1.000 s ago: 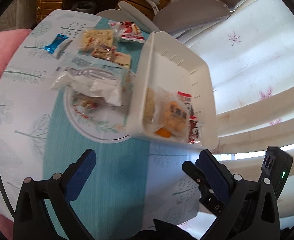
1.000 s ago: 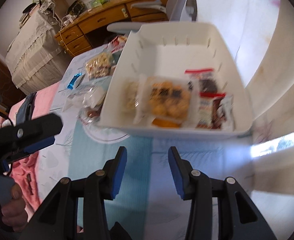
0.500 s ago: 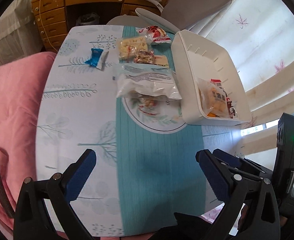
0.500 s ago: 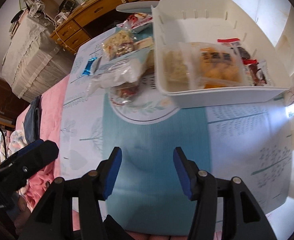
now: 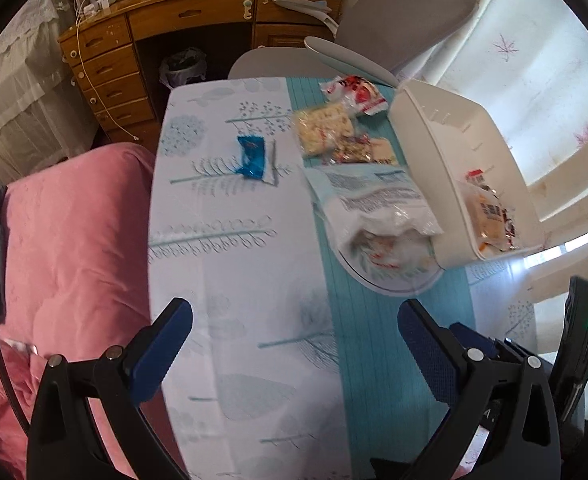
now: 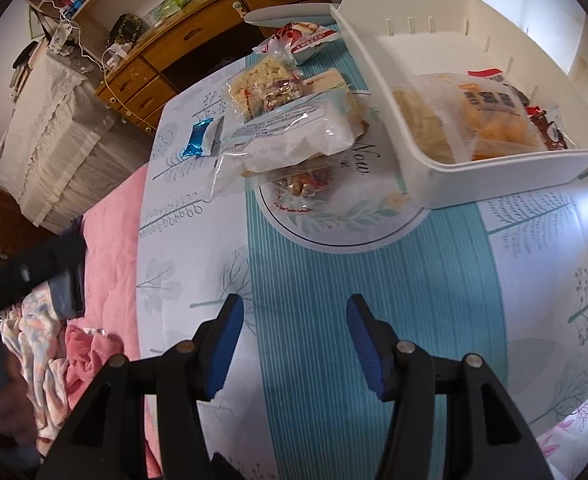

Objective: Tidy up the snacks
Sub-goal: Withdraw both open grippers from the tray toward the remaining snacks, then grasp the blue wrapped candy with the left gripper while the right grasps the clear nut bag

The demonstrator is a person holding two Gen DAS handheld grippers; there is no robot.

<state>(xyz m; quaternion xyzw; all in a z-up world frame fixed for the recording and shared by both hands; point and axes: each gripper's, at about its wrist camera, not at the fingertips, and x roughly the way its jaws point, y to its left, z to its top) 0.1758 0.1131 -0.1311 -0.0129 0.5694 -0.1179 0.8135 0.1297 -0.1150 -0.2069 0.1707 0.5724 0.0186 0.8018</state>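
Nearest the cameras, the left gripper (image 5: pixel 294 332) stands wide apart over the patterned cloth of the bench (image 5: pixel 229 280), with nothing between its two blue pads. The right gripper (image 6: pixel 291 340) is parted about halfway, having just opened a little further, and it too is empty above the teal stripe.

Beyond them lies one round plate (image 6: pixel 334 216) with a leaf print. One small clear packet (image 6: pixel 298 184) rests on it, and one large white bag (image 6: pixel 289 136) lies across its far rim. To the right of the plate stands one white bin (image 6: pixel 494 184), its near corner overlapping the plate's edge. Inside it I count one bag of orange snacks (image 6: pixel 490 116) and at least two red-trimmed packets (image 6: pixel 542 128) at the right end; more may be hidden.

Further back, still on the bench outside the bin, are one blue wrapper (image 5: pixel 249 156) alone to the left, one clear bag of pale pieces (image 5: pixel 326 128), one small mixed packet (image 5: pixel 350 150) touching it, and one red-and-white packet (image 5: pixel 354 92) at the far edge.
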